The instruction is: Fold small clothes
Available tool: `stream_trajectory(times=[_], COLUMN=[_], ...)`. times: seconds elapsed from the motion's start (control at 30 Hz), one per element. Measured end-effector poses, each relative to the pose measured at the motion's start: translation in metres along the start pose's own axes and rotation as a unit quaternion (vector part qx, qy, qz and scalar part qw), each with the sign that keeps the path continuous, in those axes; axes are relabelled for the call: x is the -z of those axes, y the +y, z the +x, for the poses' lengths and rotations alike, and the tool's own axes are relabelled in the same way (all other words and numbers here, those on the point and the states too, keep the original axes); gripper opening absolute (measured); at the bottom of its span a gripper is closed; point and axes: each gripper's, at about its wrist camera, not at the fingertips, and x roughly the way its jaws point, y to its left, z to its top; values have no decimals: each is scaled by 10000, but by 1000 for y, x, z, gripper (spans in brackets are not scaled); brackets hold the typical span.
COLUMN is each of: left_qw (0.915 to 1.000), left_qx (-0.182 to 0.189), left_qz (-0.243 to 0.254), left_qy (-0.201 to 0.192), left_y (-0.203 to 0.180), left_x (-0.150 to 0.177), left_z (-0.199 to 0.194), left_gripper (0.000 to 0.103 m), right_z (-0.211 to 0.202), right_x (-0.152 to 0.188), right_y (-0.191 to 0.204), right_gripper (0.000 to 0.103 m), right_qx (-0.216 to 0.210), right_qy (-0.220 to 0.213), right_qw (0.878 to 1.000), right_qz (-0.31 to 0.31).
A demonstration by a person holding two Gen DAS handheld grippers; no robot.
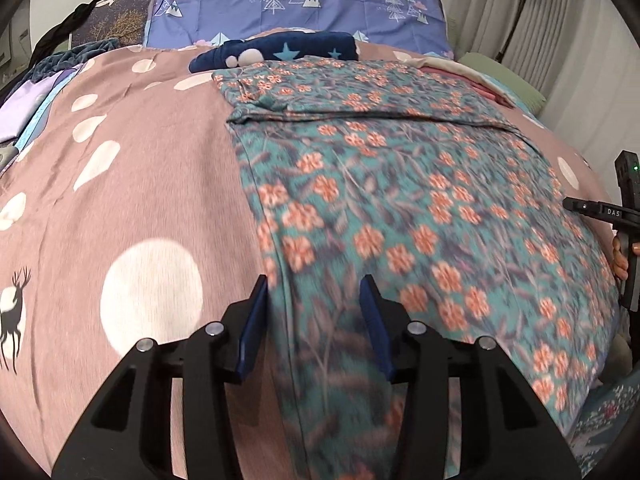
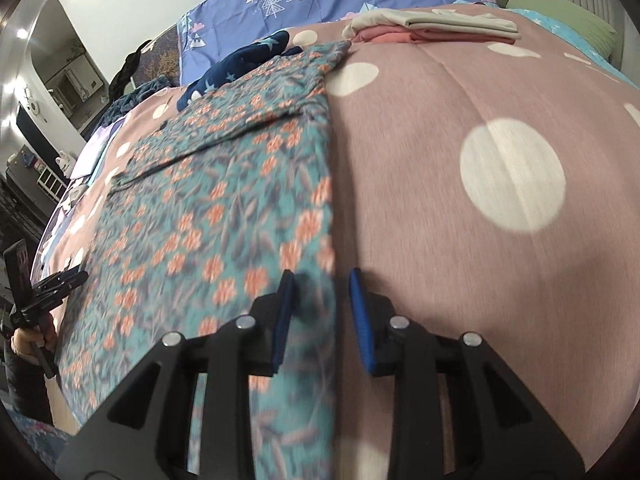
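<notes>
A teal garment with orange flowers (image 1: pixel 400 200) lies spread flat on the pink bed cover, its far part folded over; it also shows in the right wrist view (image 2: pixel 224 208). My left gripper (image 1: pixel 316 284) is open, its blue pads straddling the garment's near left edge. My right gripper (image 2: pixel 322 278) is open, its pads straddling the garment's near right edge. Neither holds anything. The right gripper also shows at the right edge of the left wrist view (image 1: pixel 600 212), and the left gripper at the left edge of the right wrist view (image 2: pixel 48 284).
The pink dotted bed cover (image 1: pixel 140 200) fills both views. A navy star-print item (image 1: pixel 280 52) lies beyond the garment. A folded beige and pink stack (image 2: pixel 432 28) sits at the far right. Blue tree-print pillows (image 1: pixel 300 0) are at the head.
</notes>
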Motion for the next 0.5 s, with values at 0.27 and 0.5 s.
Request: stream_trajectory(times=[0.27,0.5], left_qw=[9996,9968], left_qx=[242,765], left_qz=[4,-137], left_qy=[-123,-180], left_y=[-6,-15], left_x=[38,84], left_z=[-25,-60], left_gripper=[47,47], right_z=[-26,-53], right_x=[37,73], right_y=[-5,-11], right_gripper=[29,30], right_qx=[-194,-643], right_qy=[15,161], right_qw=[9998,9977], right_qz=[5,162])
